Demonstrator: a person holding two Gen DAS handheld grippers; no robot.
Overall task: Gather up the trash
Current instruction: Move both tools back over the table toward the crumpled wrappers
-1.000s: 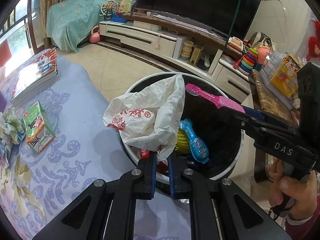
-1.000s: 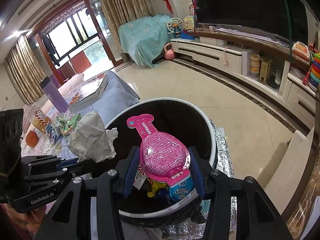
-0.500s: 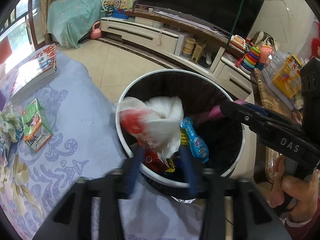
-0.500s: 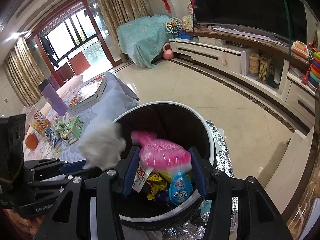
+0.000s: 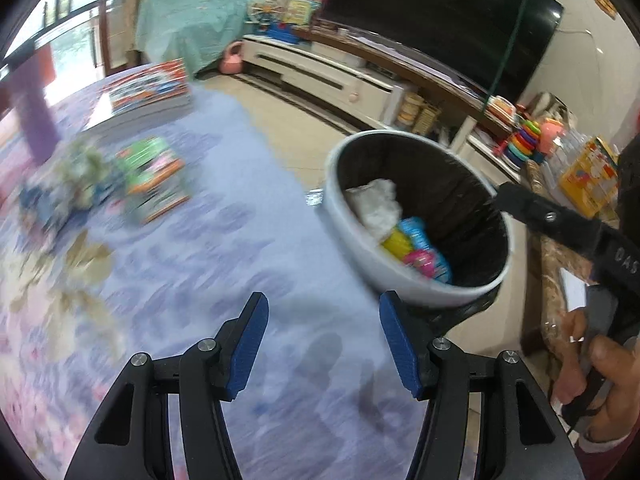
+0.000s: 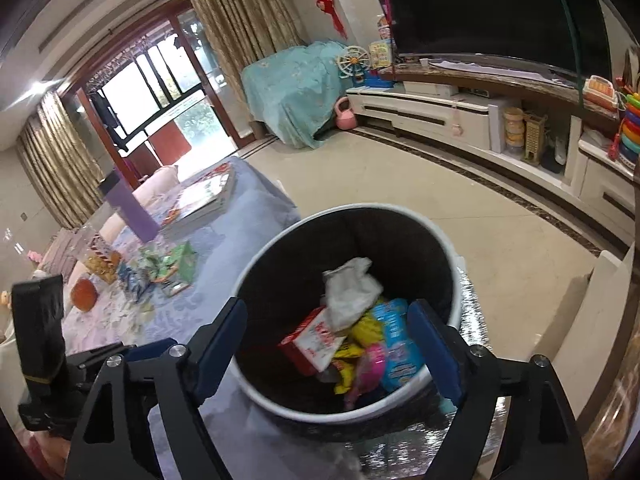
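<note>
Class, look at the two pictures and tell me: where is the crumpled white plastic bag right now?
The white plastic bag lies inside the bin, on top of the rubbish, beside a red-and-white carton in the right wrist view.

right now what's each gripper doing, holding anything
left gripper: open, nothing between the jaws, which have just been opening.
right gripper: open and empty over the trash bin, jaws just opened wider.
</note>
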